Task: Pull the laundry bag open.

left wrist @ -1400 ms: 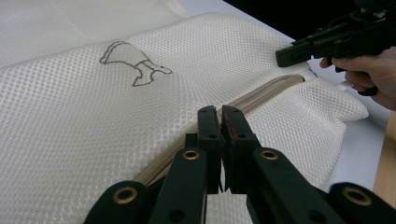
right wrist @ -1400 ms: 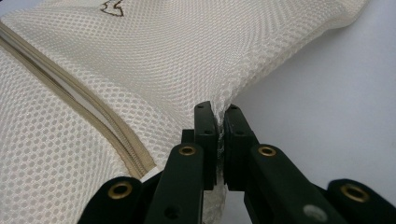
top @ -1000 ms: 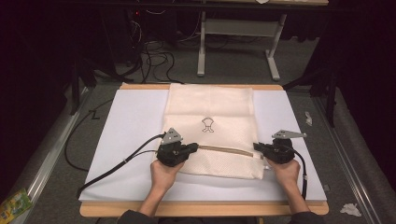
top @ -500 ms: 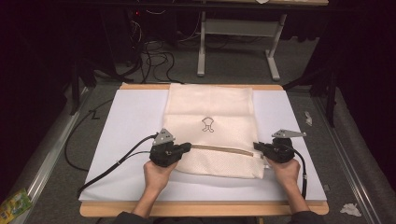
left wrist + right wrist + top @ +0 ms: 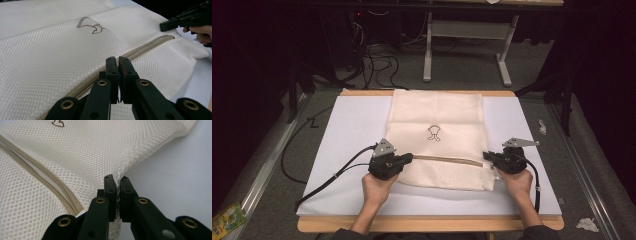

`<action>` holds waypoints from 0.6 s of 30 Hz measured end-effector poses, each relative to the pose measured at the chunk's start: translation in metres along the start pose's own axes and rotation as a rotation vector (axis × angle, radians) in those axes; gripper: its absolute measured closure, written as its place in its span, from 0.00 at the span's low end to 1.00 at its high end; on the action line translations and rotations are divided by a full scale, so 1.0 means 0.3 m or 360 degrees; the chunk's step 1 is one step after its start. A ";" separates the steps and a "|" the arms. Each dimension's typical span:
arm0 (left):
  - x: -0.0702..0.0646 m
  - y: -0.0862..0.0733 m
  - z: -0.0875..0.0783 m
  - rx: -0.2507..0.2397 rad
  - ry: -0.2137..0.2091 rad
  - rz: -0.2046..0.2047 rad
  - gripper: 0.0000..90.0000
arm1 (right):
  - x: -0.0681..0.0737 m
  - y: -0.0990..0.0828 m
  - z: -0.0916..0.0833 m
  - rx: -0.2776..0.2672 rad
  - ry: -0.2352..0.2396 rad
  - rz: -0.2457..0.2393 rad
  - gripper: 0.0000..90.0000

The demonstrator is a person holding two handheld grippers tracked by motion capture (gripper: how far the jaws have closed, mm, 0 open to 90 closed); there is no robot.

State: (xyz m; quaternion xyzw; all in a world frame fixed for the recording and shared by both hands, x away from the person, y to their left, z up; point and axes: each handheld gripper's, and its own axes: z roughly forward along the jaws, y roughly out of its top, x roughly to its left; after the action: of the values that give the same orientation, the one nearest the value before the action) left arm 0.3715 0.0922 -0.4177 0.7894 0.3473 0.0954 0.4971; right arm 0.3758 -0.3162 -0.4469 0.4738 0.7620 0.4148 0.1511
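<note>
High view, mesh bag point(image 5: 437, 145), unreadable dark emblem point(image 5: 434, 132)

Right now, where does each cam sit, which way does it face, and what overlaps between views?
High view: above the person's table edge, facing forward and down at the mesh bag; forearms, both hands and the left hand-held gripper show.
Left gripper view: rides that gripper, looks along the zipper; its shut jaws and the far right hand-held gripper show.
Right gripper view: rides the right one, looks at the bag edge; jaws shut on it.
Shared: all three show bag and zipper.
</note>
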 end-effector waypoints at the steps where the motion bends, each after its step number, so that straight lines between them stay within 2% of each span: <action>1: 0.000 0.000 -0.001 0.0002 -0.0002 -0.0001 0.97 | 0.001 0.000 -0.001 0.0003 0.0000 0.0004 0.97; 10: 0.009 -0.007 -0.011 -0.0002 -0.0004 -0.0005 0.97 | 0.006 0.008 0.001 0.0000 0.0004 -0.0018 0.97; 18: 0.031 -0.014 -0.044 -0.0006 0.0037 -0.0018 0.97 | 0.001 0.006 -0.001 0.0012 -0.0015 -0.0016 0.97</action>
State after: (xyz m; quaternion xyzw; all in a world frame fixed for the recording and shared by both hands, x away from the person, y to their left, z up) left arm 0.3699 0.1087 -0.4166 0.7853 0.3572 0.1024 0.4952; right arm 0.3764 -0.3157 -0.4453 0.4725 0.7652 0.4089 0.1550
